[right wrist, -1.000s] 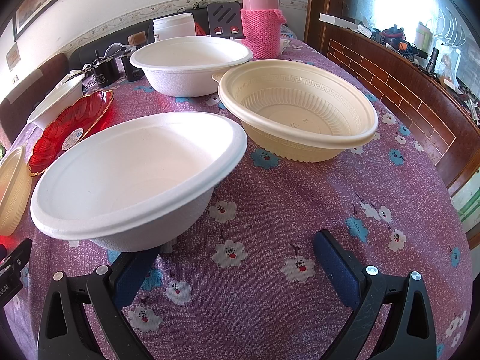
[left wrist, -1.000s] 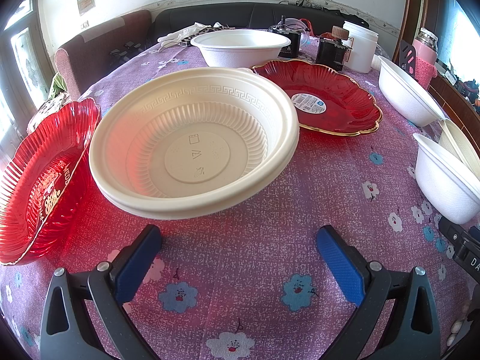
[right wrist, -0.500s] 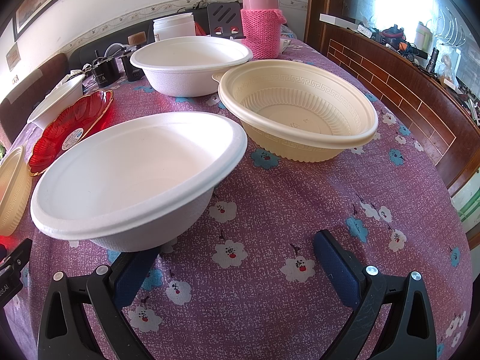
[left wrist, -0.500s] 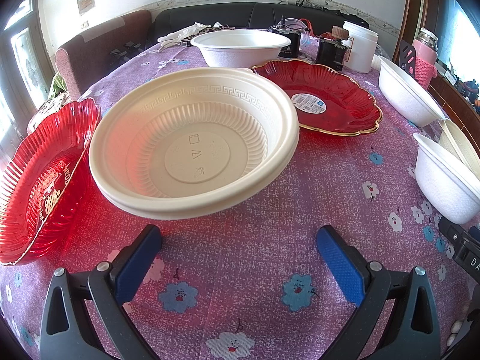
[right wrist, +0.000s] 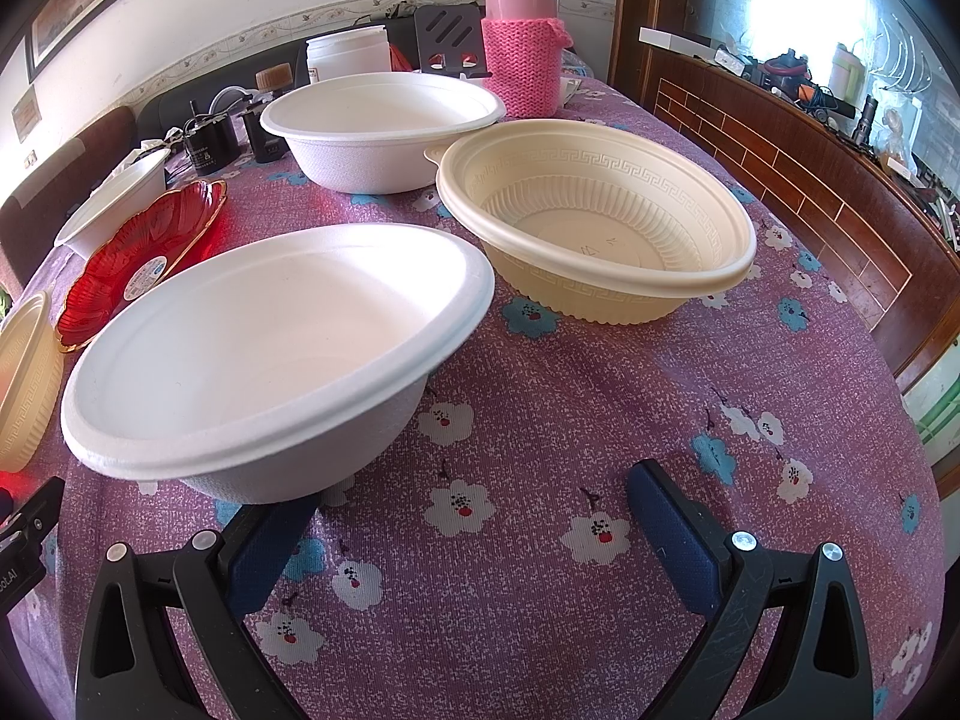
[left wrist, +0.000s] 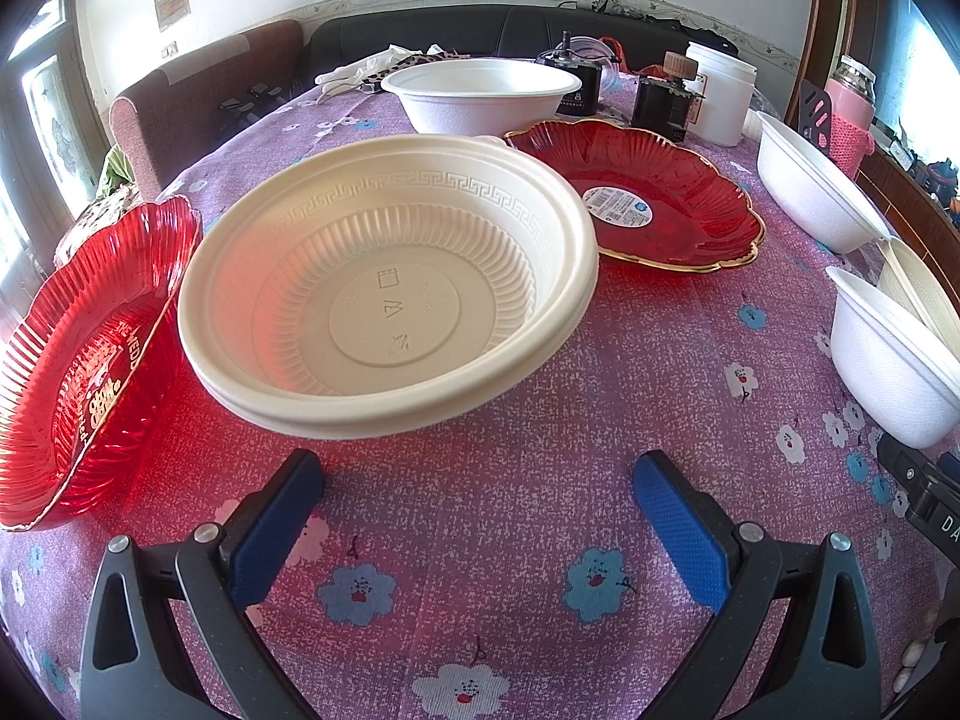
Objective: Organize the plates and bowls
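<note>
Both tongs gape wide with nothing in them: the left tongs [left wrist: 477,504] just short of the cream bowl [left wrist: 390,306], the right tongs [right wrist: 471,507] beside the white bowl [right wrist: 264,354] on the desk [right wrist: 600,420]. The white bowl's thin foam rim could crush or tip under a hard pinch, and the left tongs could knock the red plate [left wrist: 78,354], which leans against the cream bowl. Every bowl looks empty; the far red plate [left wrist: 642,192] carries only a sticker.

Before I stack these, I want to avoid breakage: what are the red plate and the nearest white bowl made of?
Red plate: glossy, see-through, ribbed, gilt rim; glass or clear plastic, unclear. White bowl: matte, grainy, probably pressed pulp or foam.
</note>
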`<state>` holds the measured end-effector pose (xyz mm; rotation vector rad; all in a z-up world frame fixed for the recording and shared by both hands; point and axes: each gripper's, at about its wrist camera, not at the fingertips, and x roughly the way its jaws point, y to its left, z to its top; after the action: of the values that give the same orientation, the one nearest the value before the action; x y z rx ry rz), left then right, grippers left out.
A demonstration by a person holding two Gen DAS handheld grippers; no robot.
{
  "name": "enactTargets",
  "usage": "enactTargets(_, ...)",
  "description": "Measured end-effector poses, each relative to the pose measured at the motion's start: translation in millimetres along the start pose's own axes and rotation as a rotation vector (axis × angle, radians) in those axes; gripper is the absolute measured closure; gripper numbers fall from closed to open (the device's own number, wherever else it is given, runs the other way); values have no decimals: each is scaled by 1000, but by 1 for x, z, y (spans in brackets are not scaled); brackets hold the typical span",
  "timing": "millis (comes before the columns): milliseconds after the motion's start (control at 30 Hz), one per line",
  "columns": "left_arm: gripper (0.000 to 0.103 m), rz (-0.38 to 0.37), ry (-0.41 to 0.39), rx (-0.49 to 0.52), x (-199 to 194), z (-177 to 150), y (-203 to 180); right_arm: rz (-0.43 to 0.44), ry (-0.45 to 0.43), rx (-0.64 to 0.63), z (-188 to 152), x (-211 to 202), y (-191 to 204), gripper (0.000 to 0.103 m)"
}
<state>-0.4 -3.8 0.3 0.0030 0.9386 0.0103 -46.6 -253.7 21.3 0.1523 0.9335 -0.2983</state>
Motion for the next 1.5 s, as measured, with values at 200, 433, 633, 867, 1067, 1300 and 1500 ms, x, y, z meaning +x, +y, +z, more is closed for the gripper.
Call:
enactTargets(200, 0, 0, 0, 0, 0, 0, 0, 0, 0, 0, 0, 0, 0, 1)
enactTargets(433, 0, 0, 0, 0, 0, 0, 0, 0, 0, 0, -1, 0, 0, 1)
enactTargets(633, 0, 0, 0, -1, 0, 0, 0, 2, 0, -2, -2, 1, 1, 1)
enactTargets(867, 0, 17, 2, -20, -1, 1, 0, 6, 26, 3, -1, 0, 2, 1)
enactTargets(1067, 0, -30, 75, 46, -6, -7, -1, -28, 95, 44, -2, -1, 3, 1)
enactTargets(1300, 0, -33, 58, 50, -12, -15, -3, 6, 143, -8, -25, -18, 5, 1)
enactTargets(1500, 0, -22, 61, 44, -9, -10, -6, 21, 124, -31, -43, -30, 3, 1)
